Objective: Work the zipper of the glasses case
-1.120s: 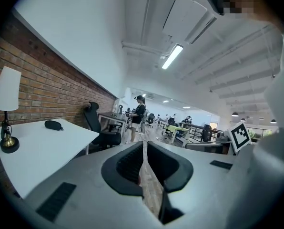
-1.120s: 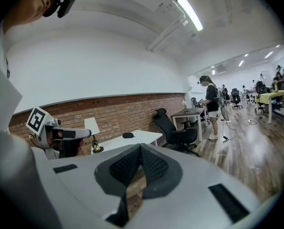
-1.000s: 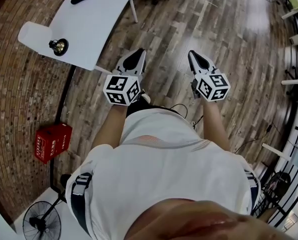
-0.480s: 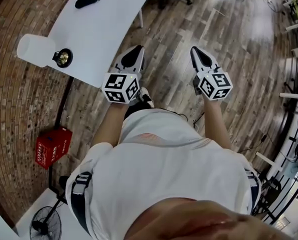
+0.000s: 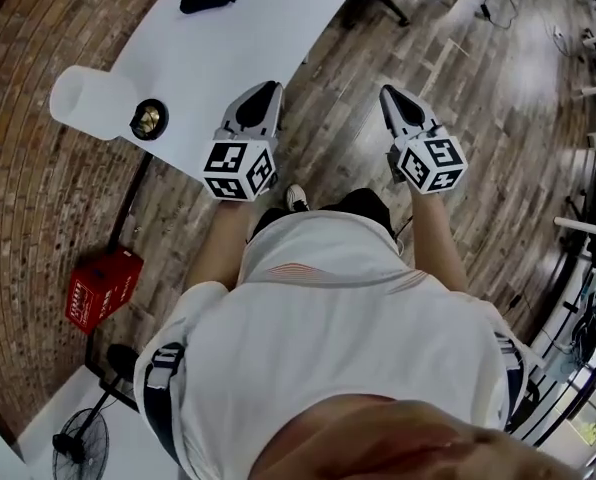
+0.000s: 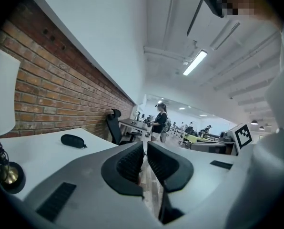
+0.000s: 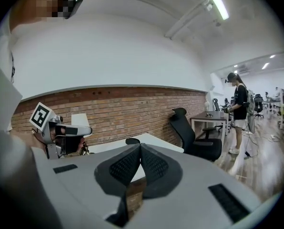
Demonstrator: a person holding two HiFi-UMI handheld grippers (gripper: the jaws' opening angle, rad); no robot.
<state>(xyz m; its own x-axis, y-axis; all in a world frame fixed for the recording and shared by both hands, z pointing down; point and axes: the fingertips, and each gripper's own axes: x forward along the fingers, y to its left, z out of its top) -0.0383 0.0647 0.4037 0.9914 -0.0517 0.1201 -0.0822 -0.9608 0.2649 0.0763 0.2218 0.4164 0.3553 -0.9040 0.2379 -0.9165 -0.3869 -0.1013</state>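
Observation:
The black zipped glasses case [image 5: 206,0] lies at the far end of the white table [image 5: 248,38]; the left gripper view shows this glasses case [image 6: 73,140] well ahead and to the left. My left gripper [image 5: 261,92] hovers over the table's near edge, jaws shut and empty, pads together in its own view [image 6: 146,149]. Beside the table, over the wooden floor, my right gripper [image 5: 386,94] is likewise shut on nothing [image 7: 140,149]. Both grippers are far short of the case.
A lamp with a white shade [image 5: 86,102] and brass base [image 5: 150,119] stands on the table's left corner. A black office chair [image 6: 114,128] sits beyond the table. A red crate [image 5: 102,286] and a fan [image 5: 78,440] stand by the brick wall. A person [image 7: 237,111] stands further off.
The person has stepped toward the table: it and the case sit nearer in the head view. Both grippers moved forward, the left now over the table's edge. Jaws stayed shut.

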